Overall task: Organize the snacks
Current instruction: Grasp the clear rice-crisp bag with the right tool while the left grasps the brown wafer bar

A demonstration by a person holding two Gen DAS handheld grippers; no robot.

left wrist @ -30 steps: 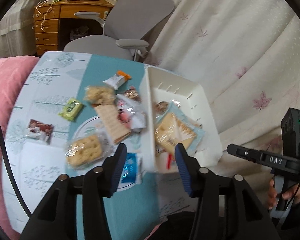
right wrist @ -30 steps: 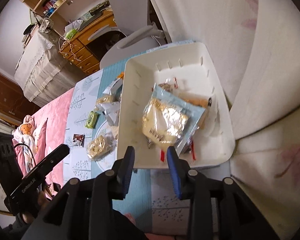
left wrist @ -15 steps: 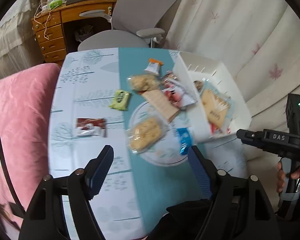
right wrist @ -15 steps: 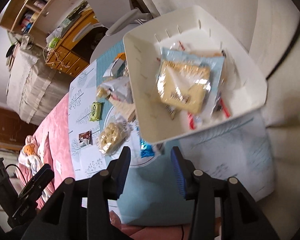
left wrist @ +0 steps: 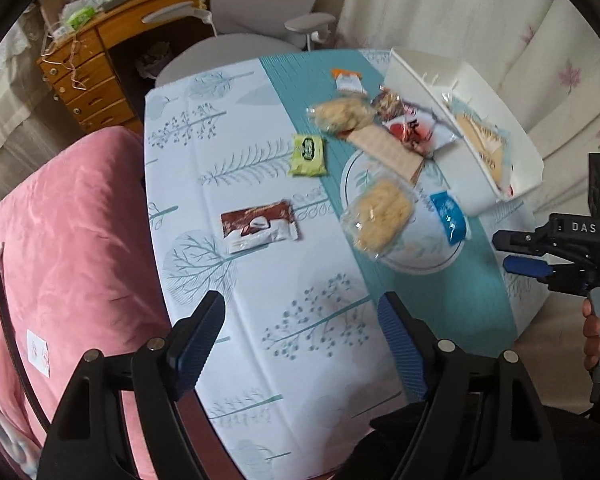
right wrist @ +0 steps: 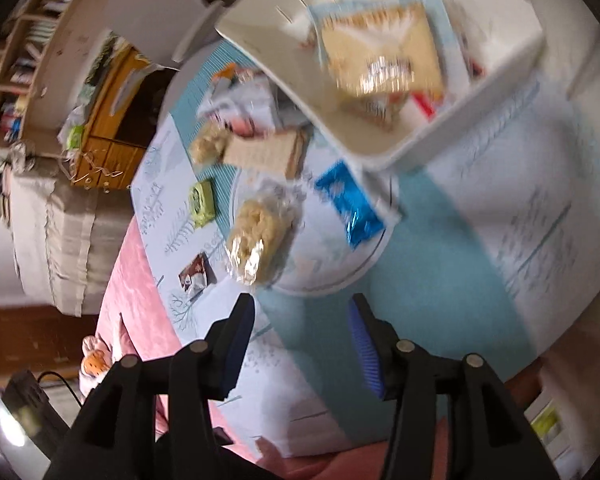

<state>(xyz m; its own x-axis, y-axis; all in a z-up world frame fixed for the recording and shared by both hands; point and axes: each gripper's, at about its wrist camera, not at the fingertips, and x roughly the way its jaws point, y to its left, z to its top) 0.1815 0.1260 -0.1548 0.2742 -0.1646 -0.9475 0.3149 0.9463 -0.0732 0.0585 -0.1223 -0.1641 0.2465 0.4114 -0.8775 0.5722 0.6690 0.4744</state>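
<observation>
Leftmost, the brown-and-white foil snack packet lies flat on the tree-print tabletop, ahead of the left gripper, whose jaws stand wide and empty. It looks light, crinkly and slippery; pinching a sealed edge seems safest. Right of it, the clear-wrapped cracker pack seems fragile. The right gripper, empty, has been opening near the white plastic bin.
</observation>
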